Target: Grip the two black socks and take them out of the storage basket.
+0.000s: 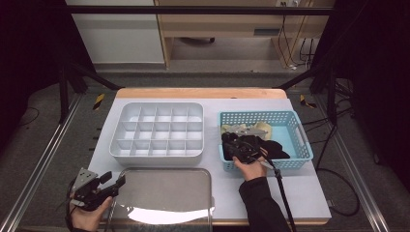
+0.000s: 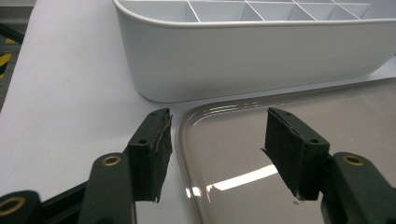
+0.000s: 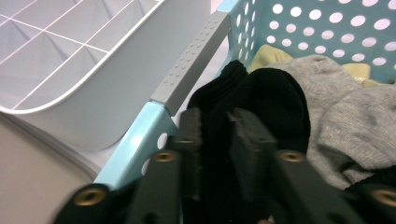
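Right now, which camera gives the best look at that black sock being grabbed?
The right gripper view: the black sock sits pinched between the jaws, close up. In the high view it's a small dark heap in the blue basket.

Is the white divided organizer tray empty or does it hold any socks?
Empty: every compartment of the white divided organizer tray that shows is bare white. The socks lie in the blue perforated basket.

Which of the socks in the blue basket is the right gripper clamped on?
The black knit sock at the blue perforated plastic basket's near wall; the right gripper's jaws pinch it. The grey sock beside it lies free.
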Action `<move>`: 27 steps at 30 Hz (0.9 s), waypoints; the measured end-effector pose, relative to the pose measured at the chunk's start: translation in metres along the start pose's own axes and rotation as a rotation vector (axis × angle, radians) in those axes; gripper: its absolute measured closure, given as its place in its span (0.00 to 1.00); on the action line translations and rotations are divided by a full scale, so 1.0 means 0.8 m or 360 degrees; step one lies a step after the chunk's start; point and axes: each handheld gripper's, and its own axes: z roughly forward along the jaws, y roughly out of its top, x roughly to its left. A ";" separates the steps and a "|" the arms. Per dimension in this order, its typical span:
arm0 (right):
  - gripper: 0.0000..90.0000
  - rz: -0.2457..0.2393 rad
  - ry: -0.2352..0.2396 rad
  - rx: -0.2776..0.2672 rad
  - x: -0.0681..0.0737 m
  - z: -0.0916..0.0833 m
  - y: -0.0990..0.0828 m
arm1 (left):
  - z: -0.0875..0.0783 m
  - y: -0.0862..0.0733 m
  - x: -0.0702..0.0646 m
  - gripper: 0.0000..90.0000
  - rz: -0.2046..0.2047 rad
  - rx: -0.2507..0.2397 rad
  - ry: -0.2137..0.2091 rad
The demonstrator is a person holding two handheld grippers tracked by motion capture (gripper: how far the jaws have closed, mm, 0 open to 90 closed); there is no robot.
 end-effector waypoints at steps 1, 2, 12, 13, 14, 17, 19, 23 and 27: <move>0.93 0.0005 0.0005 0.0000 -0.001 0.000 0.000 | 0.000 0.000 0.000 0.44 0.0000 0.0000 -0.0002; 0.95 0.0007 0.0009 0.0002 -0.002 -0.001 0.000 | 0.000 0.000 0.000 0.44 0.0002 0.0001 0.0002; 0.98 0.0017 0.0008 -0.0069 -0.009 -0.018 0.002 | 0.000 0.000 0.000 0.44 0.0000 0.0000 0.0002; 0.98 0.0015 0.0014 -0.0085 -0.010 -0.021 0.003 | 0.000 0.000 0.000 0.44 0.0000 0.0001 0.0003; 0.98 0.0020 0.0015 -0.0099 -0.010 -0.024 0.003 | 0.000 0.000 0.000 0.44 0.0001 0.0002 0.0003; 0.98 0.0020 0.0012 -0.0134 -0.012 -0.033 0.006 | 0.000 0.000 0.000 0.44 0.0001 0.0002 0.0004; 0.98 0.0018 0.0009 -0.0153 -0.014 -0.037 0.007 | 0.000 0.000 0.000 0.44 0.0001 0.0001 0.0003; 0.98 0.0022 0.0000 -0.0190 -0.017 -0.046 0.009 | 0.000 0.000 0.000 0.44 0.0003 0.0007 0.0005; 0.98 0.0001 -0.0051 -0.0191 -0.023 -0.051 0.010 | 0.000 0.000 -0.001 0.44 0.0004 0.0004 0.0003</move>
